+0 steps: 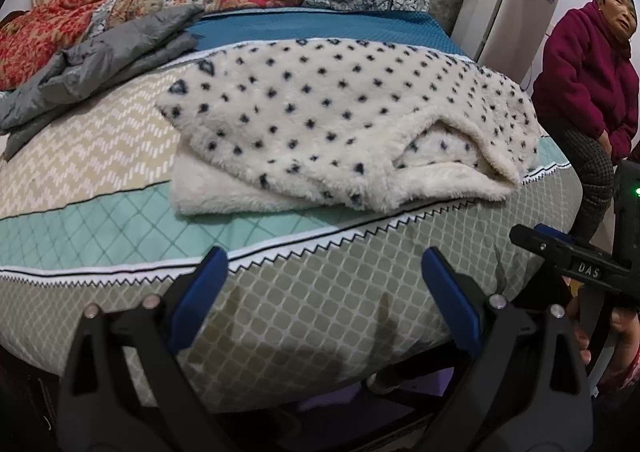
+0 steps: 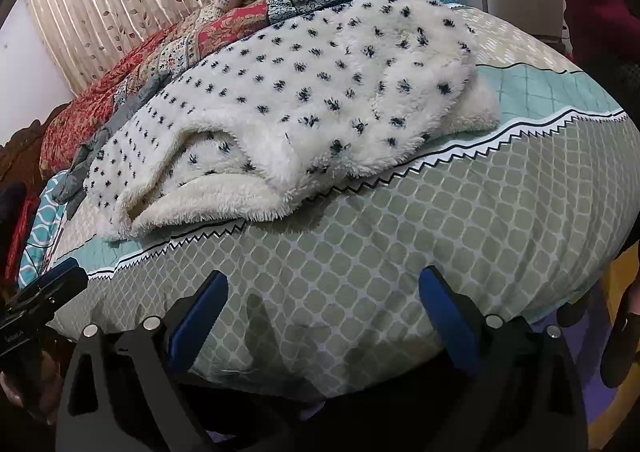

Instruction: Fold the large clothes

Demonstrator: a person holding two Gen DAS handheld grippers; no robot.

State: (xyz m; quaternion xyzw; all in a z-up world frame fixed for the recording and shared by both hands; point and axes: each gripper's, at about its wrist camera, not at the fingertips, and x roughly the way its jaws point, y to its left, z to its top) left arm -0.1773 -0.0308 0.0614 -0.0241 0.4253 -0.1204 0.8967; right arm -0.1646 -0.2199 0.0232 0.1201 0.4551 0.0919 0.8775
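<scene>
Only the left view shows a seated person [image 1: 584, 80] beyond the folded fleece [image 1: 340, 132]; both claws [image 1: 324, 272] [image 2: 324, 292] gape empty.

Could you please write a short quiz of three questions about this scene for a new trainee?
1. True or false: the left gripper is shut on the spotted fleece garment.
2. Which item lies beside the fleece garment, toward the pillows: A) a grey jacket, B) a towel, C) a pair of jeans?
3. Fill in: the right gripper is ____, with nothing between its jaws.

Key: 1 false, it is open over the bedspread, short of the garment. 2 A. 3 open.
</scene>
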